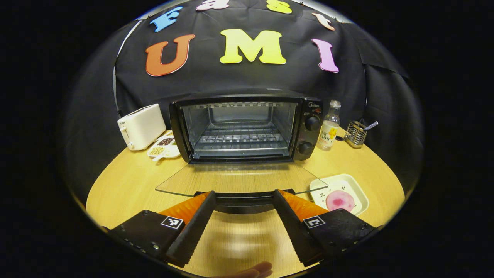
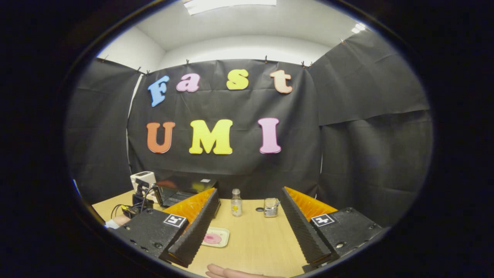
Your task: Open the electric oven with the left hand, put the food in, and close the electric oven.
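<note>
While both grippers [image 1: 244,197] [image 2: 250,193] gape wide, toaster [image 1: 141,126] and bottle [image 1: 329,125] flank the open oven [image 1: 241,129]

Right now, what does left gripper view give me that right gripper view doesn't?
Left gripper view: the oven's open cavity with its wire rack, the glass door folded down flat, the control knobs, a sectioned dish of grains.
Right gripper view: the ceiling light, a hand at left.
Both: toaster, bottle, wire holder, pink food on its tray, open grippers.
</note>
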Demonstrator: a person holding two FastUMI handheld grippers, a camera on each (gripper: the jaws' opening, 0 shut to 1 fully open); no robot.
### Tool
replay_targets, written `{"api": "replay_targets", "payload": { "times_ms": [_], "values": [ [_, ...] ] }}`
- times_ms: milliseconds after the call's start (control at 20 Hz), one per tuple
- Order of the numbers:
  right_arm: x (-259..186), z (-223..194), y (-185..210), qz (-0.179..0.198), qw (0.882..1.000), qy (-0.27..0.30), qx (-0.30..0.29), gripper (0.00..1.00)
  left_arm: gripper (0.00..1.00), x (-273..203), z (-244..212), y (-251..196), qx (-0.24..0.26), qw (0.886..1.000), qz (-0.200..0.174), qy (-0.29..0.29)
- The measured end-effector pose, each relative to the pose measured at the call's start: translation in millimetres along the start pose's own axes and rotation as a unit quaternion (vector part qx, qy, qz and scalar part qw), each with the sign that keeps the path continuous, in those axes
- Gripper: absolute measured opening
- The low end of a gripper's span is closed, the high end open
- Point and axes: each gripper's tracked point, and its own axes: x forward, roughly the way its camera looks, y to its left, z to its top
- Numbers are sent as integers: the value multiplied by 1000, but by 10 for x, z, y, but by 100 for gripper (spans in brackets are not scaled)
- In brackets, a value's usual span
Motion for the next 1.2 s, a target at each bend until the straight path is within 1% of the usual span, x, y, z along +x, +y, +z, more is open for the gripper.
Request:
{"api": "replay_targets", "payload": {
  "times_ms": [100,250,350,400,600,650,700,800,900,1000,1100,1200],
  "values": [
    [22,-12,21,0,1000,2,-4,100,97,28,-136,-3,-1,1000,-2,20],
    [34,-41,74,4,1000,6,-6,100,96,136,-440,-7,-8,997,-3,74],
    [52,-60,84,5,1000,6,-9,100,98,140,-419,-31,-9,998,-2,57],
    [78,-72,93,5,1000,8,-12,100,96,156,-446,-18,-7,998,-3,55],
    [199,-224,149,9,999,30,-19,100,96,96,-421,6,-2,999,0,38],
    [243,-278,153,9,999,38,-22,100,92,73,-416,18,0,999,4,38],
    [308,-334,160,9,999,47,-23,100,92,52,-406,44,1,999,7,37],
    [439,-501,194,14,997,76,-17,100,92,-53,-337,22,-3,1000,6,26],
    [602,-776,217,21,992,122,-7,100,92,-225,-208,26,-3,1000,7,4],
    [740,-1062,265,34,983,179,3,100,92,-441,-4,18,0,1000,7,-27],
    [901,-1254,298,48,975,216,1,100,92,-724,218,21,-4,998,10,-58],
    [1085,-1431,226,41,969,245,-3,100,91,-1036,522,30,-6,995,15,-102]
  ]
}}
